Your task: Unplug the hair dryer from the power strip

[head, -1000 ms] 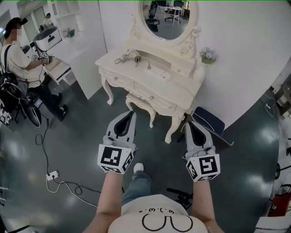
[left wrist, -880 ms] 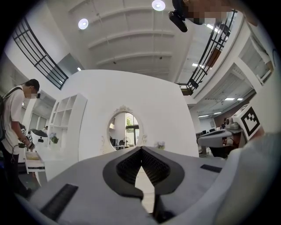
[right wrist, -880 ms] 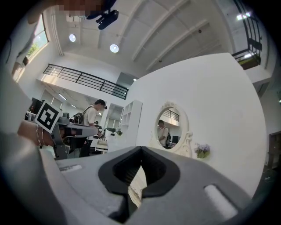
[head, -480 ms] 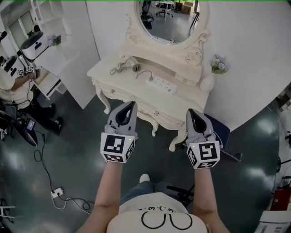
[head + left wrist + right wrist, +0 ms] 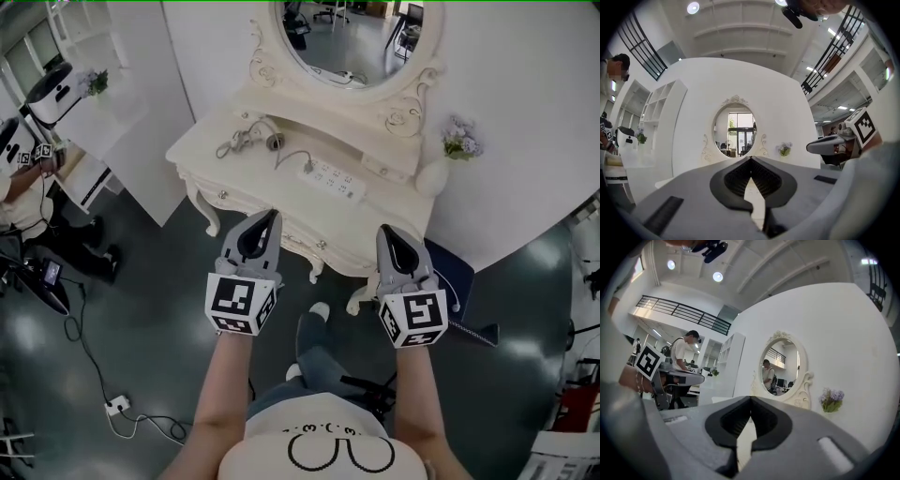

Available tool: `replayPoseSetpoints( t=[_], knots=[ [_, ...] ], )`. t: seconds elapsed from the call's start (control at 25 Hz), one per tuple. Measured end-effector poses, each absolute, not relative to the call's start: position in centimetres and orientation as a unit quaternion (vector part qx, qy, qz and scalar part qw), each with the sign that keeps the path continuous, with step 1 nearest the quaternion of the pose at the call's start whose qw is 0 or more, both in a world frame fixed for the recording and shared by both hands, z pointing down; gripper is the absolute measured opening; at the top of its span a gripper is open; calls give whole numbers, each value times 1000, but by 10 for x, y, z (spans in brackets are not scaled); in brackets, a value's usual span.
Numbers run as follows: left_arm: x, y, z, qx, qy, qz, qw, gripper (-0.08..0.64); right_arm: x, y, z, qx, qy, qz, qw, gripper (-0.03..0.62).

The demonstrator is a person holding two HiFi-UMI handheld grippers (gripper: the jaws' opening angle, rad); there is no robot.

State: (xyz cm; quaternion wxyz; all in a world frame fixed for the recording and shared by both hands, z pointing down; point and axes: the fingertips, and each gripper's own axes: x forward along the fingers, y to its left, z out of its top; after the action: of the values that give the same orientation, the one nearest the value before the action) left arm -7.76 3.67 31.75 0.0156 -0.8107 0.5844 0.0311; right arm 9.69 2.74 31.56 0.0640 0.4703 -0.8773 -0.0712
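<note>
The power strip (image 5: 334,178) lies on the dressing-table worktop (image 5: 394,220), below the oval mirror (image 5: 349,37). Its long axis runs roughly parallel to the worktop's front edge. The plug (image 5: 307,167) sits at the strip's left end. The grey cable (image 5: 286,156) arcs away from it toward the hair dryer (image 5: 251,139), which lies further left, near the rear of the worktop.

The strip is ahead of both tools and between them. The plug end appears nearer the left tool (image 5: 270,217) than the right tool (image 5: 384,232), so the left side is judged the shorter reach.

Both tools have their jaws pressed together with nothing between them. Each points level toward the mirror, with its tips over the worktop's front edge, well short of the strip. The forearms extend side by side.
</note>
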Motion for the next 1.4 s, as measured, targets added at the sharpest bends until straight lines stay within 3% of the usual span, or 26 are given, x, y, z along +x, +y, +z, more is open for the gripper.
replayPoseSetpoints(
  t=[0.76,0.8,0.84,0.88,1.04,1.12,1.4],
  knots=[
    [-81,-204,363,-825,564,-6,-33,-2,88,-215,353,471,-879,-18,71,-5],
    [-80,-214,364,-826,562,-7,-35,-2,87,-225,356,469,-880,-11,70,38],
    [-78,-223,366,-828,560,-9,-37,-2,86,-234,358,468,-881,-4,68,167],
    [-78,-231,368,-829,558,-12,-39,-2,85,-242,360,466,-882,2,68,195],
    [-76,-250,379,-831,553,-19,-50,-2,82,-259,372,464,-882,4,88,175],
    [-72,-255,388,-833,549,-22,-60,-2,82,-261,382,456,-884,5,103,2],
    [-55,-255,429,-847,519,-27,-111,25,78,-263,435,452,-879,54,145,0]
  ],
)
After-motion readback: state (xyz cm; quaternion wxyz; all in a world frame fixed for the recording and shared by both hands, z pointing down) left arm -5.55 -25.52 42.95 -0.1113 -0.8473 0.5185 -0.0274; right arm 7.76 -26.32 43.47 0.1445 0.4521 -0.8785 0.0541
